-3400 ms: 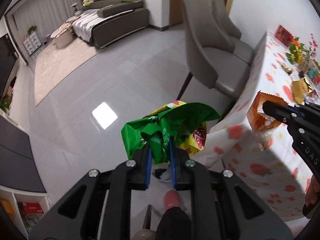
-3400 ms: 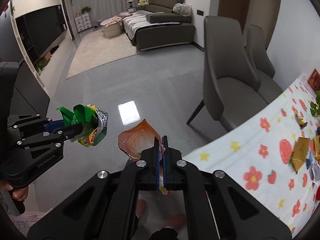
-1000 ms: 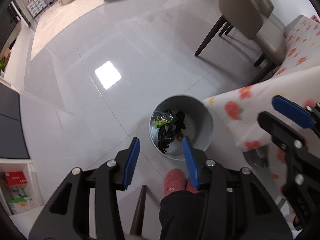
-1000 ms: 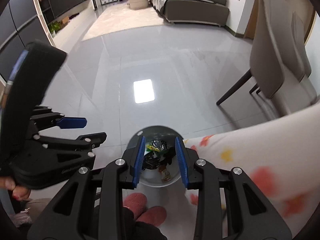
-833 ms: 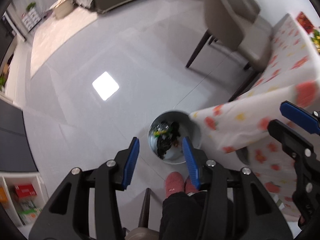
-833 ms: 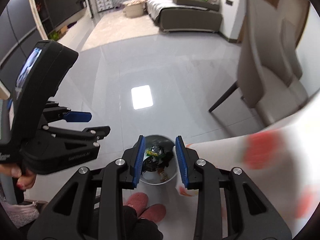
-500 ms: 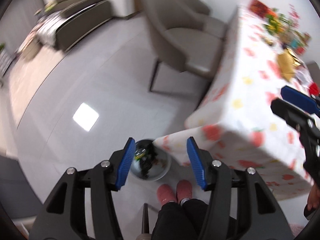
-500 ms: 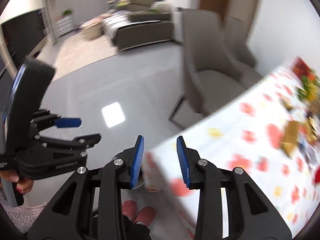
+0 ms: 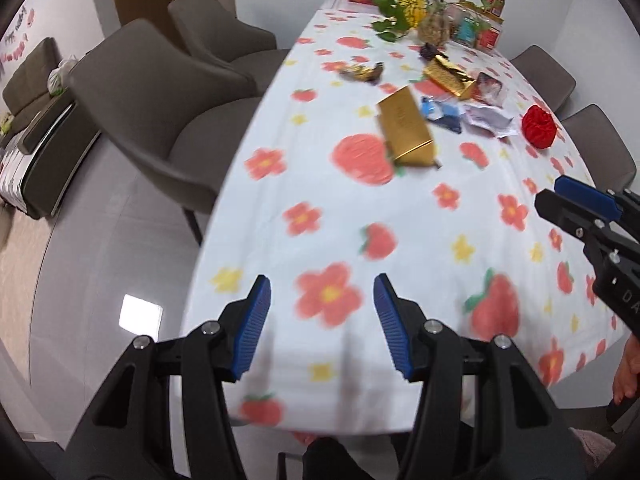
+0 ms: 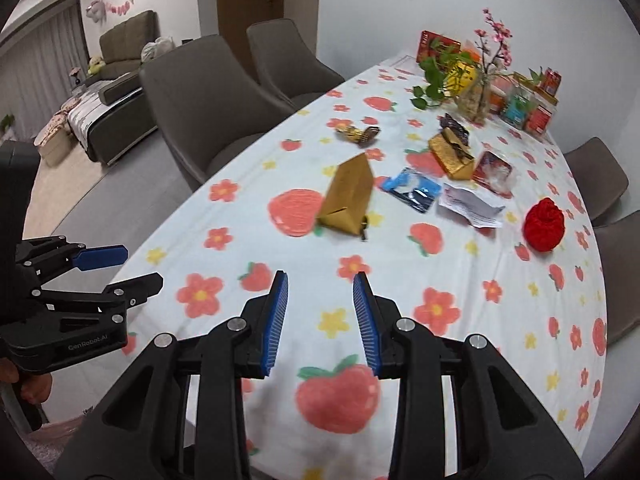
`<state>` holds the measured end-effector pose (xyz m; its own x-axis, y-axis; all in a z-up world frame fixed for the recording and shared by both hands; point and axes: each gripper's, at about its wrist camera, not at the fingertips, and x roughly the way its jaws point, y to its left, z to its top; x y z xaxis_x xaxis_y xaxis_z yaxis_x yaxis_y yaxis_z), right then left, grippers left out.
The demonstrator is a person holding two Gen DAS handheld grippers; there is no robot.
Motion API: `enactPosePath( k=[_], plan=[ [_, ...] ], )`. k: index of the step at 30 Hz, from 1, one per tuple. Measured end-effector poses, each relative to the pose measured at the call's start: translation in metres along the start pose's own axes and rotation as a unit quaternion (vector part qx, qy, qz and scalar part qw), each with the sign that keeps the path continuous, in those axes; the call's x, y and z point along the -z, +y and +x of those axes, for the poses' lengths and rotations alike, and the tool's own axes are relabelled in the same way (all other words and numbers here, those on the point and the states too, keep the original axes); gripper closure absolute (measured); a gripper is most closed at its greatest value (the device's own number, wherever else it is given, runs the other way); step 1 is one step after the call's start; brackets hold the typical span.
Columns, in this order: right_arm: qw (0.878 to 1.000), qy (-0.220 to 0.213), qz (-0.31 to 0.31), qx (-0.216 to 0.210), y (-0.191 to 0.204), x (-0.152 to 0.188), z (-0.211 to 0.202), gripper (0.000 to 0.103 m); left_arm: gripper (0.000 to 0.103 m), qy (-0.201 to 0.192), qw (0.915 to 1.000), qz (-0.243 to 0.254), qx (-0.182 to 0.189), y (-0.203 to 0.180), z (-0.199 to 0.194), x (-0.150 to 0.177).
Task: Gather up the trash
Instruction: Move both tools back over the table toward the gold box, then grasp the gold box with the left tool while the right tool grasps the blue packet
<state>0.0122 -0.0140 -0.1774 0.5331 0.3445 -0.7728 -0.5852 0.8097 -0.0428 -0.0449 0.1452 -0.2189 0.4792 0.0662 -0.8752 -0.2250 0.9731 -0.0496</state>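
Trash lies on the flowered tablecloth (image 9: 400,224) (image 10: 460,280): a gold bag (image 9: 405,127) (image 10: 349,196), a blue wrapper (image 9: 442,114) (image 10: 412,189), a white paper wrapper (image 9: 489,119) (image 10: 468,204), a red crumpled ball (image 9: 539,126) (image 10: 545,224), a second gold bag (image 9: 448,74) (image 10: 450,152) and a dark candy wrapper (image 9: 362,72) (image 10: 358,134). My left gripper (image 9: 322,322) is open and empty over the table's near edge. My right gripper (image 10: 320,320) is open and empty, also at the near end. The bin is out of view.
Grey chairs (image 9: 160,108) (image 10: 208,104) stand along the table's left side, more chairs (image 10: 600,180) on the right. A vase with plants and boxes (image 9: 432,16) (image 10: 480,80) crowds the far end. A sofa (image 10: 120,44) stands in the back room.
Both grippers held wrappers, opened over the floor bin and dropped them, then swung up from the bin to face the table. Both are now open and empty.
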Motion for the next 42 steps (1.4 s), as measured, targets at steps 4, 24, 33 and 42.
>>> enactPosePath(
  k=[4,24,33,42],
  plan=[
    [1.0,-0.005,-0.008,0.006,-0.055,-0.009,0.007,0.07,0.049,-0.003,0.9999,-0.01,0.012,-0.047,0.021,-0.032],
    [0.999,0.007,-0.021,-0.035,-0.132,-0.083,0.112,0.048,0.049,0.035,0.9991,-0.022,-0.008,-0.1,0.11,-0.123],
    [0.998,0.024,-0.045,-0.039,-0.119,-0.118,0.172,0.048,0.049,0.062,0.9975,-0.034,-0.005,-0.085,0.144,-0.134],
    [0.994,0.069,-0.07,-0.05,-0.117,-0.114,0.216,0.048,0.049,0.066,0.9972,-0.035,0.002,-0.083,0.162,-0.142]
  ],
)
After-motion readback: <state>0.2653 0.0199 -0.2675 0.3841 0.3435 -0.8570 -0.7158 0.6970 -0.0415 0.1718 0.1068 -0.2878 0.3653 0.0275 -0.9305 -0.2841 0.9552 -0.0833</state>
